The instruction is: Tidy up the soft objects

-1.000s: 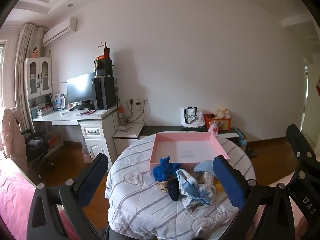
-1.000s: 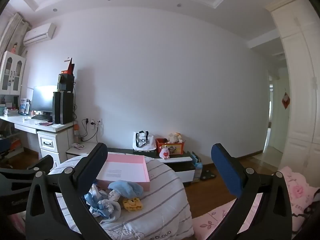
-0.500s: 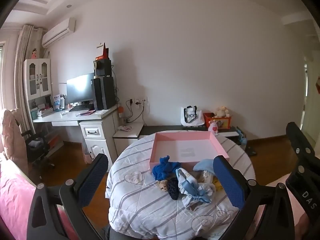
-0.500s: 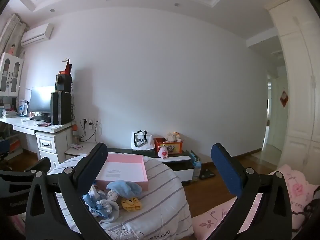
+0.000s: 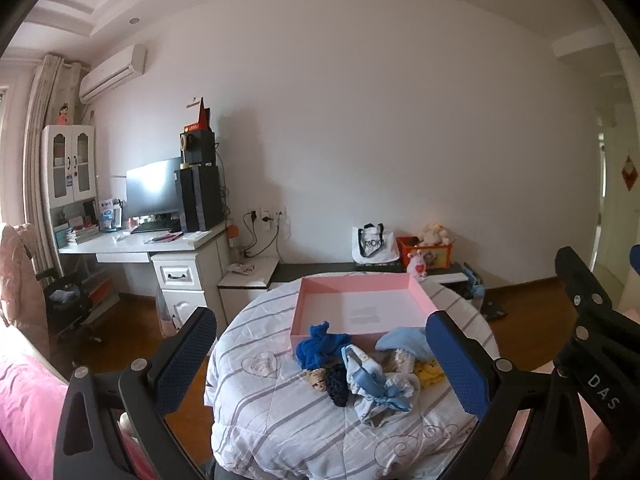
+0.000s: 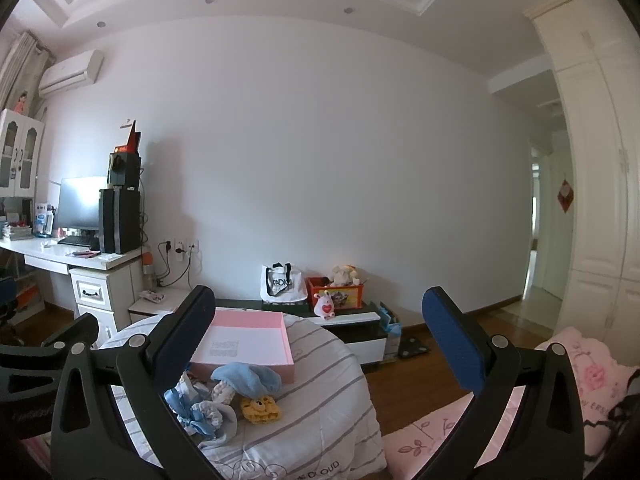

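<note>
the soft things lie in a loose heap (image 5: 360, 368) on the round, quilt-covered worktop (image 5: 264, 400), just in front of the near wall of the pink tray (image 5: 420, 296), which looks empty apart from a printed sheet on its floor. that spot probably suits the job: each piece has only a short hop over the low wall into the tray.

the left tool (image 5: 320, 364) hangs above the near edge of the worktop, spread wide and holding nothing, the heap framed between its blue pads. the right tool (image 6: 318, 350) is also wide and empty, set further right, so the heap sits low left in its view.

in the heap, a dark blue cloth (image 5: 320, 346) touches the tray wall; a pale blue frilled piece (image 5: 376, 388) runs its long axis from the tray toward the viewer; a light blue mushroom toy (image 6: 244, 380) lies on its side, cap toward the tray; a yellow knit (image 6: 260, 409) sits at the right edge.
</note>
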The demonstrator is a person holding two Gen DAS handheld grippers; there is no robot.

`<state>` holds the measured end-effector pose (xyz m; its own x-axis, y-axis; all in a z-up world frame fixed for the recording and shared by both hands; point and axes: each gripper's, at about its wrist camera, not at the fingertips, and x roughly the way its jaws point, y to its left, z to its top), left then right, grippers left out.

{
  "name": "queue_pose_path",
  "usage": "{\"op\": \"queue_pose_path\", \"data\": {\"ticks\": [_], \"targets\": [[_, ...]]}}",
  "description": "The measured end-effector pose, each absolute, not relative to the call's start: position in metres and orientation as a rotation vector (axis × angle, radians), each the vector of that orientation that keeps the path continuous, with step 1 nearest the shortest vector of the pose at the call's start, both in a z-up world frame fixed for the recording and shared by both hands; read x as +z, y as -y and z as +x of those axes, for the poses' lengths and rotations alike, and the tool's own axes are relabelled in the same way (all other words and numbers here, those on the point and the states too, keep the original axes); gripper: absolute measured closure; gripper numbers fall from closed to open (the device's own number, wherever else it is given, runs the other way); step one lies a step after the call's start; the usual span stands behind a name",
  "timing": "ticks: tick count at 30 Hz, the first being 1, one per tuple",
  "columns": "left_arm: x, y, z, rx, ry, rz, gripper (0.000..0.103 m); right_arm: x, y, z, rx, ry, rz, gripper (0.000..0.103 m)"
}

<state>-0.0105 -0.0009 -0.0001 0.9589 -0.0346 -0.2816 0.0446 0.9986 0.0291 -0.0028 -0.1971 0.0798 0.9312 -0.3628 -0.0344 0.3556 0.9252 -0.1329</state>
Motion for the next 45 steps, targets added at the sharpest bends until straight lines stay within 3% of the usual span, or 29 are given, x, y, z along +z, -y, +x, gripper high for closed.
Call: {"op": "queue_pose_path", "data": {"ticks": [45], "targets": [[-0.0001,0.0029,-0.0136,-0.029,-0.263,0.025,0.000,0.0824,0.1948,-0.0093,-0.364,-0.048,-0.125,0.000]]}}
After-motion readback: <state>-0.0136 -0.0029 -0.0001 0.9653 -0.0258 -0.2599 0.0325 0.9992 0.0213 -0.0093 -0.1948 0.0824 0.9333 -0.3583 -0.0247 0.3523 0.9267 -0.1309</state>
